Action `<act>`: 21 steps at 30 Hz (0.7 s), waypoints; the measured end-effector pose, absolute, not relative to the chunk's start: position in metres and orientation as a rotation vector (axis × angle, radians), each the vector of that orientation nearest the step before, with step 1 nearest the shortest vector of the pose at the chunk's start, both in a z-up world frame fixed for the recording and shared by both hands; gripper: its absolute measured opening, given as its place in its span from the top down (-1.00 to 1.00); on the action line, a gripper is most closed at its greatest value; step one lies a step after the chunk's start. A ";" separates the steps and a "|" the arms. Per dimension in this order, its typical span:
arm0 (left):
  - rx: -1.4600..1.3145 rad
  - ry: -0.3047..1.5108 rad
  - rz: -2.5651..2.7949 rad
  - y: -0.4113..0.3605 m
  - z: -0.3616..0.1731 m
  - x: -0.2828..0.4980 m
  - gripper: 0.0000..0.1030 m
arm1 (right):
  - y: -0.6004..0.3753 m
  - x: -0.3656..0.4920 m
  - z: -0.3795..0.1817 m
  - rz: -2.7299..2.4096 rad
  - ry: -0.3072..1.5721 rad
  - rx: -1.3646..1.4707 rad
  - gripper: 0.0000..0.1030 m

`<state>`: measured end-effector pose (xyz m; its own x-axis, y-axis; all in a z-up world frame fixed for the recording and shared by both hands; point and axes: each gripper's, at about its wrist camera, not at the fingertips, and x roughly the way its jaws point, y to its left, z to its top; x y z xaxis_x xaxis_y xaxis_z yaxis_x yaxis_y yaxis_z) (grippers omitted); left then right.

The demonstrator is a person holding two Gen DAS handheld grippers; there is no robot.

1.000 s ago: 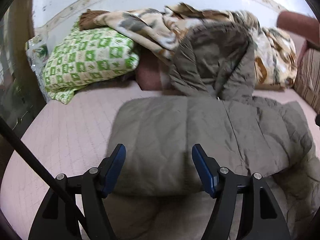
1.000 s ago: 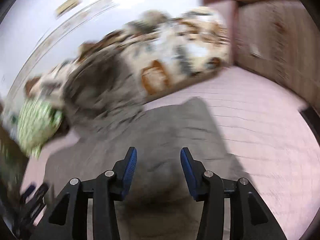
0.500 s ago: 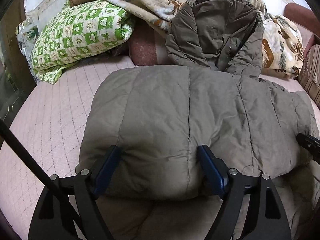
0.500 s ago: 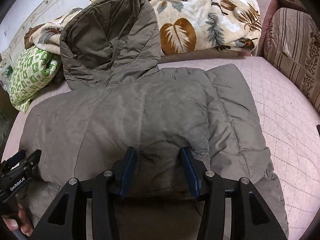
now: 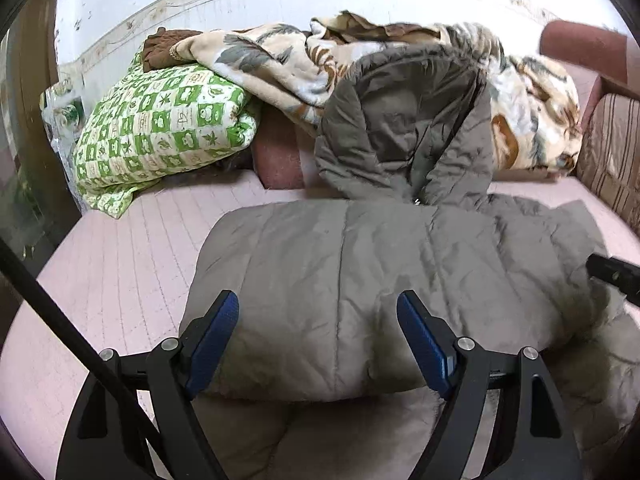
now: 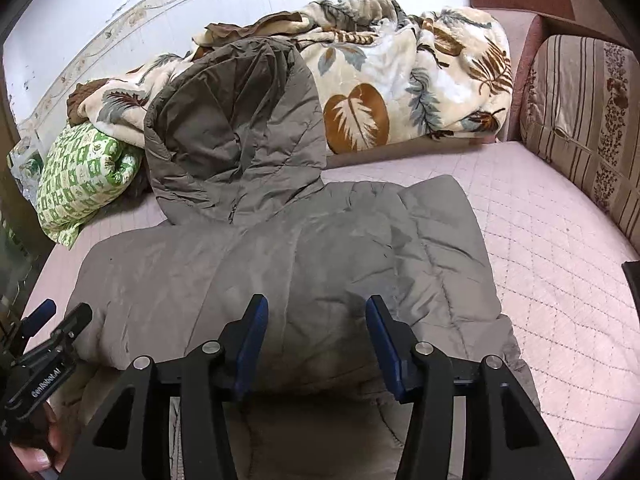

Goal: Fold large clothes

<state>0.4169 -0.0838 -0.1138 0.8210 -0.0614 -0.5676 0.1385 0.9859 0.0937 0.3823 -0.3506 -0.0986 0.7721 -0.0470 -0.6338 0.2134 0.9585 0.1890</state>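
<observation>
Nearest the left wrist camera, we see the left gripper [image 5: 318,316] with its blue-padded jaws spread wide, holding nothing; the folded edge of the grey-brown padded jacket [image 5: 360,280] bulges between and beyond the pads, and we cannot tell whether they touch the fabric. Nearest the right wrist camera, we see the right gripper [image 6: 316,322] with jaws likewise apart and empty, poised over the same folded edge; the left gripper shows again at the lower left of that view. We note that the jacket lies folded over itself on the pink quilted mattress [image 6: 560,248], with a lower layer visible beneath the fold near both grippers. Farther back, the hood [image 6: 236,128] stands propped against a leaf-patterned blanket [image 6: 400,92]; a green checked pillow [image 5: 160,132] lies to the left of the hood, partly under the blanket; a striped cushion [image 6: 580,120] stands at the right edge of the mattress; a white wall with a patterned border [image 5: 180,4] closes the scene.
</observation>
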 end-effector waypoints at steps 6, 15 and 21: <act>0.131 0.707 -0.097 -0.081 -0.137 0.435 -0.57 | -0.351 0.391 -0.110 -0.148 0.731 0.245 -0.07; 0.118 0.740 -0.101 -0.079 -0.143 0.440 -0.61 | -0.350 0.399 -0.123 -0.145 0.792 0.223 -0.10; 0.109 0.701 -0.108 -0.079 -0.130 0.428 -0.61 | -0.345 0.387 -0.108 -0.125 0.758 0.228 -0.10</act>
